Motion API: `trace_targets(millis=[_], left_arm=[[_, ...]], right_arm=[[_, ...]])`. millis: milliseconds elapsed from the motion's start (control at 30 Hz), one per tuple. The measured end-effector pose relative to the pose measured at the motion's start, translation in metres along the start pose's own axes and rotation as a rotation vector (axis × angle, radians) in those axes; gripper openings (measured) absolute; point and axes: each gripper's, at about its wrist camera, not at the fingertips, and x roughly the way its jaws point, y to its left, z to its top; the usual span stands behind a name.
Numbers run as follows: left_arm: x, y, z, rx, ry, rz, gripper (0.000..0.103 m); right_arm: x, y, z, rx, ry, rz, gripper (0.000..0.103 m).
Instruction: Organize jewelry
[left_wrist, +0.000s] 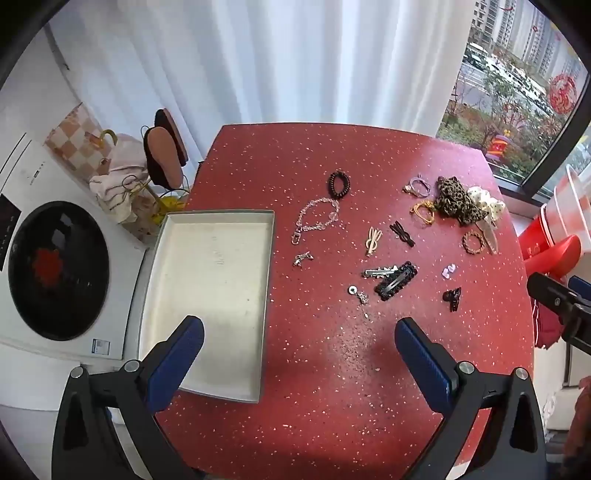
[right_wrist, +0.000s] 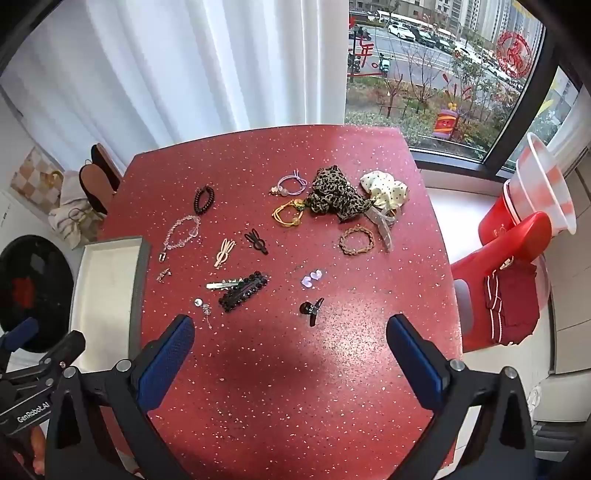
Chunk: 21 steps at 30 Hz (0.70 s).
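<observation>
- On the red desk (left_wrist: 332, 369) the jewelry and hair pieces lie scattered to the right of the tray (left_wrist: 173, 251), which sits at the desk's left edge with nothing in it.
- Left gripper (left_wrist: 299, 350) hangs above the tray's near right corner, fingers spread wide and holding nothing; its left finger (left_wrist: 177, 362) is over the tray, its right one over bare desk.
- Right gripper (right_wrist: 290, 347) hovers over the near middle of the desk, fingers likewise released and empty.
- Nearest the right gripper is the small black claw clip (right_wrist: 312, 310), just ahead and between its fingers; it lies tilted, handles pointing away and to the right.
- Ahead and left of it lies the black beaded clip (right_wrist: 242, 291), long axis running diagonally from near-left to far-right, touching a silver clip (right_wrist: 221, 285).
- Nearest the left gripper is the small earring (left_wrist: 358, 293), ahead and a little right of its midline; the clear bead chain (left_wrist: 317, 219) is farther off, near the tray's far right corner.
- Scrunchies (right_wrist: 343, 197) and hair ties sit at the far right, well apart from both grippers.
- Likely the right gripper takes the claw clip first, then carries it leftward across the desk to the tray.
</observation>
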Motion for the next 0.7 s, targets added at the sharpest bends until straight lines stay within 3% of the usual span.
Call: trace_targets(millis=[700], left_arm=[[-0.005,0.018,0.007,-0.018,0.014,-0.003,0.103]], right_arm=[[-0.008,0.02,0.002,-0.031,-0.008,0.007,0.103]])
